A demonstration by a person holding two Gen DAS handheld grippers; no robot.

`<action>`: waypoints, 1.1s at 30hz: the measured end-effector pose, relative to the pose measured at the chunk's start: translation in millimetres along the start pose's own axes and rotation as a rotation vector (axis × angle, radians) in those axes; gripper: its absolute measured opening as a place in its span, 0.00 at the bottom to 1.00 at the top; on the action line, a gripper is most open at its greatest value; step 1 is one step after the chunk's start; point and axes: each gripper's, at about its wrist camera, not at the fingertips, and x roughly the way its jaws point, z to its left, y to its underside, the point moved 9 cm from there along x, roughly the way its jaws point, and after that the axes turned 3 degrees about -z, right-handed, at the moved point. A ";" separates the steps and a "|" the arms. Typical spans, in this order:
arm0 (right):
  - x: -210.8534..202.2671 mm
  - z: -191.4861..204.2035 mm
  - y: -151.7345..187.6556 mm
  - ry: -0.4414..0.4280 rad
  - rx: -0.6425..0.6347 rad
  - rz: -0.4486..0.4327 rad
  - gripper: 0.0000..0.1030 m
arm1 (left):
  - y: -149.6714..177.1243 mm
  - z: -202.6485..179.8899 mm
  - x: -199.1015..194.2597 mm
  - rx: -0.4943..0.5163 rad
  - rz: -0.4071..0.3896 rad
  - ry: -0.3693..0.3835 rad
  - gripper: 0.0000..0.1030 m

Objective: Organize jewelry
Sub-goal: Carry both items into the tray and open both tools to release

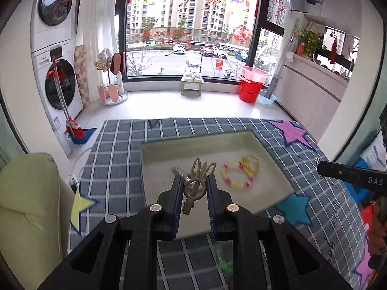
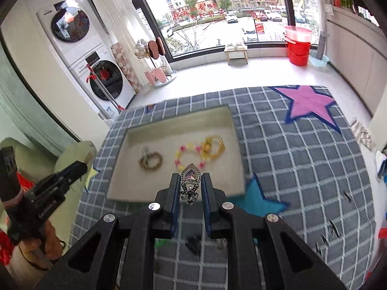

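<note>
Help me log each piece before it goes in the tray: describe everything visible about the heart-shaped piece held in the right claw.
The heart-shaped pendant looks like dark silver metal with a studded, beaded border around a glossy, purplish heart centre. Below the heart hangs a small bow-like part with a dark clasp. It sits upright, point toward the camera's far side, pinched between the blue pads of the right claw, held in the air above the near edge of the beige tray, touching nothing else.

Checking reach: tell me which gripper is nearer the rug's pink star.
Right. The right gripper hovers at the tray's near edge, pink star ahead-right; the left gripper sits beyond the tray's left side.
</note>
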 end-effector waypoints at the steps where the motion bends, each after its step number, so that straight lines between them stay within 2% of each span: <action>1: 5.6 0.7 -6.6 -0.009 0.005 0.000 0.18 | -4.4 0.8 5.1 -0.006 -0.001 -0.007 0.32; 7: 38.9 1.2 -35.5 -0.017 0.015 -0.008 0.18 | -21.4 12.3 46.3 -0.044 0.018 -0.066 0.32; 13: 80.6 -10.4 -43.3 -0.003 0.036 0.017 0.18 | -16.1 27.2 95.9 -0.088 0.074 -0.106 0.32; 21: 131.3 -28.0 -26.7 0.019 0.053 0.076 0.18 | 4.8 30.4 132.2 -0.063 0.117 -0.136 0.32; 33: 164.8 -33.5 -4.3 0.058 0.022 0.120 0.18 | 23.5 21.2 153.2 -0.008 0.158 -0.147 0.32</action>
